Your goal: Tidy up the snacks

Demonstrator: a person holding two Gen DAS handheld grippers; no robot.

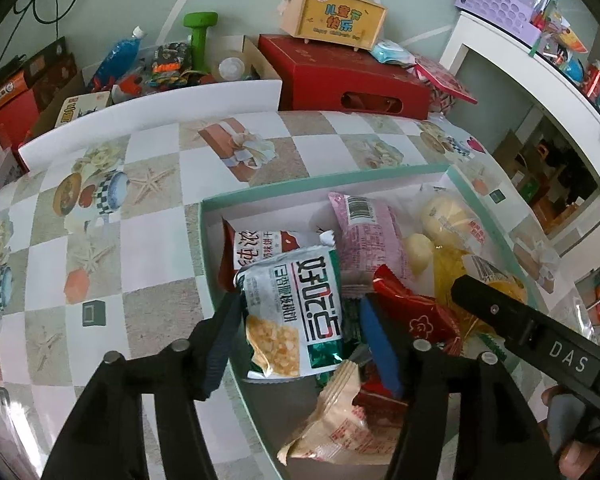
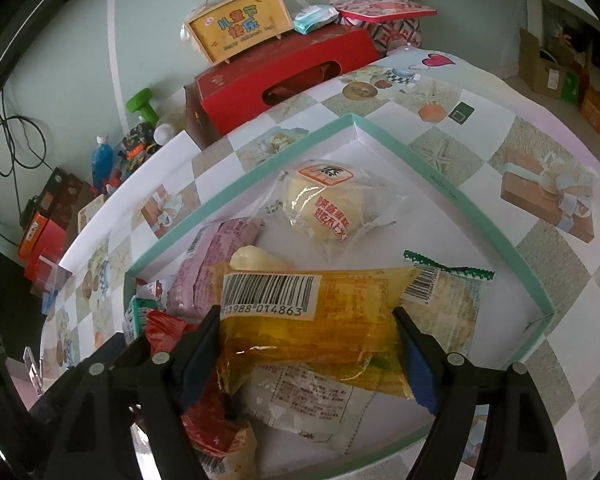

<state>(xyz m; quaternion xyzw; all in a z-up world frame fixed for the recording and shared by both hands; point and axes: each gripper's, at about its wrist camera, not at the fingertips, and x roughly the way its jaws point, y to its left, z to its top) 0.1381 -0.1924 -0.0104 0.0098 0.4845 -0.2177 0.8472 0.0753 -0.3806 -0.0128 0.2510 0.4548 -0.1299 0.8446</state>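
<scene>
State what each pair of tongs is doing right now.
Left tongs: open, green-white packet lying between them.
Right tongs: closed on yellow packet.

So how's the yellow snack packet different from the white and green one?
The yellow packet is see-through and shows its barcode; the white and green packet is opaque and shows printed lettering. The yellow one lies between the right tongs, the white one between the left tongs. Both are in the teal-rimmed box.

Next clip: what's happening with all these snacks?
A person with a gripper in each hand is sorting snack packets in a shallow green-edged box on a patterned table. The right gripper straddles a yellow packet with a big barcode, pads at its sides. The left gripper stands around a white-and-green packet, not clearly pressing it. Other packets lie piled in the box.
</scene>
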